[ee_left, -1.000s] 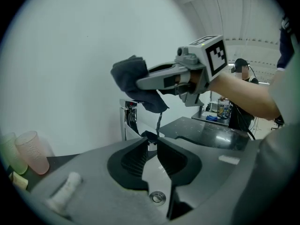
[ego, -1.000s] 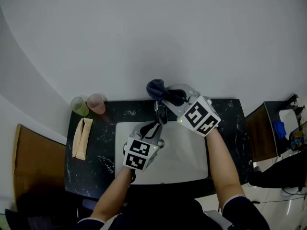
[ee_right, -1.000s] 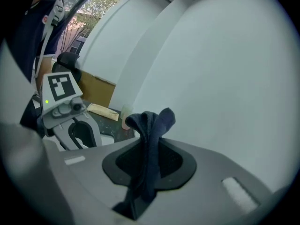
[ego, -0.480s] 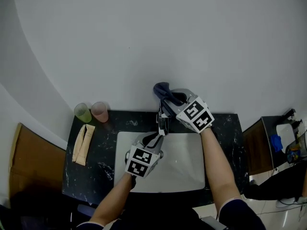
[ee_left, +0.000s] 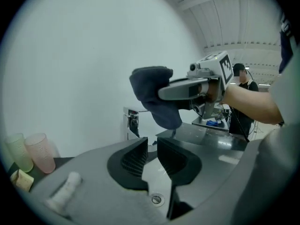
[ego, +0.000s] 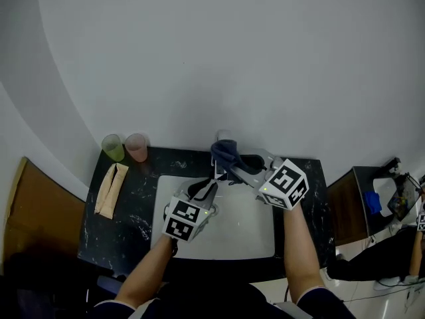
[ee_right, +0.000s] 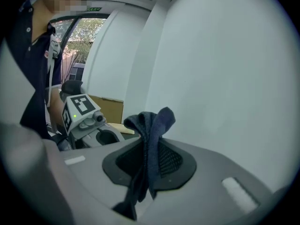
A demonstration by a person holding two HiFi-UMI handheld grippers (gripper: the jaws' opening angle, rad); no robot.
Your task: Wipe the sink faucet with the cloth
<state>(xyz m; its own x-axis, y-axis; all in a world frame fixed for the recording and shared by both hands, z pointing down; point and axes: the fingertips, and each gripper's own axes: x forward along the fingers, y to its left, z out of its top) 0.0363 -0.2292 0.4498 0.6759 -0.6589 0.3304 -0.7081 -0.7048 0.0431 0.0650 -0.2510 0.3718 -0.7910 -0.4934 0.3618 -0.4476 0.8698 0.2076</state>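
My right gripper (ego: 232,163) is shut on a dark blue cloth (ego: 224,150), which bunches above the jaws (ee_right: 152,125) and hangs down between them. The cloth hangs at the back of the white sink (ego: 239,239), close over the chrome faucet (ego: 218,171). In the left gripper view the cloth (ee_left: 154,95) hangs just right of the faucet (ee_left: 132,123), with a gap showing between them. My left gripper (ego: 204,189) hovers over the basin in front of the faucet. Its jaws (ee_left: 152,156) stand a narrow gap apart with nothing between them.
On the black marble counter (ego: 136,211) at the left stand a green cup (ego: 113,147) and a pink cup (ego: 137,146), with a beige folded item (ego: 110,190) in front of them. A brown board (ego: 33,211) lies far left and a dark cabinet (ego: 352,198) stands to the right.
My right gripper has drawn back toward me and brought the cloth down from against the wall to the faucet. The left gripper has stayed over the basin.
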